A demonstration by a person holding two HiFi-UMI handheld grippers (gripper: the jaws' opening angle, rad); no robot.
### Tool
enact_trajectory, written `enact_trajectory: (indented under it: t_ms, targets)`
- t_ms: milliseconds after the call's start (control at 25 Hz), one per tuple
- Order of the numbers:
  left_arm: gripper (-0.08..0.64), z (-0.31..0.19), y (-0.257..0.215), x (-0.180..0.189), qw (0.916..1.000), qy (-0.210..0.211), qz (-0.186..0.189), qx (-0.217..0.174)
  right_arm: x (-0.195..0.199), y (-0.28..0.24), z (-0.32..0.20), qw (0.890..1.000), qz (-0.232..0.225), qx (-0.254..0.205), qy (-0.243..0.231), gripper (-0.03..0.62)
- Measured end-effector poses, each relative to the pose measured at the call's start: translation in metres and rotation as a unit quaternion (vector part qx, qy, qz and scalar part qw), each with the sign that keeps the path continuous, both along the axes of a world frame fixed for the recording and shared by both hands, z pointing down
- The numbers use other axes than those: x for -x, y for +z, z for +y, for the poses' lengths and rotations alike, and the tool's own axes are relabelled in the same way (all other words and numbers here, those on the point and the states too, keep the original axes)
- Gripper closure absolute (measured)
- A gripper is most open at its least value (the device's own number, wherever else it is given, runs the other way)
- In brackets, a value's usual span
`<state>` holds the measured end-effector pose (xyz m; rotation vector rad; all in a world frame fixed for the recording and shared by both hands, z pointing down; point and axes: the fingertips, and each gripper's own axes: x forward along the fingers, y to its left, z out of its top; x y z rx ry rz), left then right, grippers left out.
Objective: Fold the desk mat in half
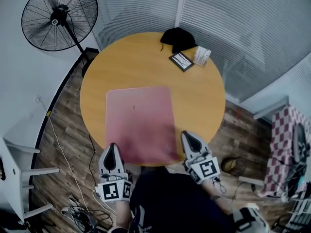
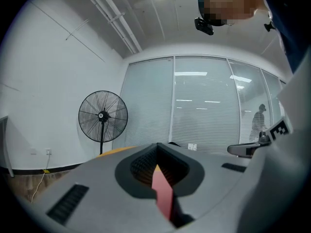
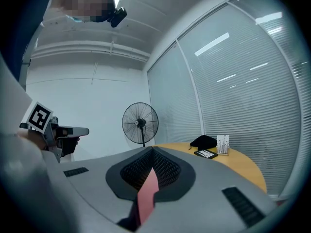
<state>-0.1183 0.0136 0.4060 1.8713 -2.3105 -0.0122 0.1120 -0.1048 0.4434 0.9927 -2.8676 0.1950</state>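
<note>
A pink desk mat [image 1: 139, 123] lies flat on the round yellow table [image 1: 150, 67], its near edge at the table's front rim. My left gripper [image 1: 112, 155] is shut on the mat's near left corner, and a pink strip of mat [image 2: 163, 193] shows pinched between its jaws. My right gripper [image 1: 191, 142] is shut on the near right corner; the same pink mat [image 3: 147, 195] runs between its jaws. In the right gripper view the left gripper's marker cube [image 3: 39, 116] shows at the left.
At the table's far side lie a black pouch [image 1: 178, 38], a dark tablet [image 1: 181, 61] and a small white card box [image 1: 202, 55]. A standing fan [image 1: 59, 16] is at the back left, glass walls with blinds behind. Cables trail on the wooden floor [image 1: 63, 144].
</note>
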Motion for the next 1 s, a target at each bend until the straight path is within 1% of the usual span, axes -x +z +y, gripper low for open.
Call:
enact_trajectory:
  t_ms: [200, 400, 720, 880, 1000]
  targets:
    - [0.558, -0.006, -0.003, 0.011, 1.0000, 0.003, 0.002, 0.003, 0.003, -0.006, -0.008, 1.000, 0.002, 0.009, 0.018, 0.591]
    - [0.558, 0.000, 0.000, 0.027, 0.9999, -0.003, 0.005, 0.011, 0.014, -0.008, -0.001, 1.000, -0.002, 0.014, 0.014, 0.591]
    - [0.558, 0.016, 0.011, 0.044, 0.9995, -0.008, 0.016, 0.024, 0.028, 0.000, 0.012, 1.000, 0.010, 0.026, 0.010, 0.591]
    - [0.558, 0.031, 0.021, 0.056, 0.9988, -0.015, 0.024, 0.039, 0.035, 0.004, 0.020, 0.999, 0.020, 0.029, 0.008, 0.591]
    - [0.558, 0.042, 0.033, 0.062, 0.9973, -0.018, 0.043, 0.057, 0.040, 0.005, 0.025, 0.999, 0.026, 0.028, 0.001, 0.591]
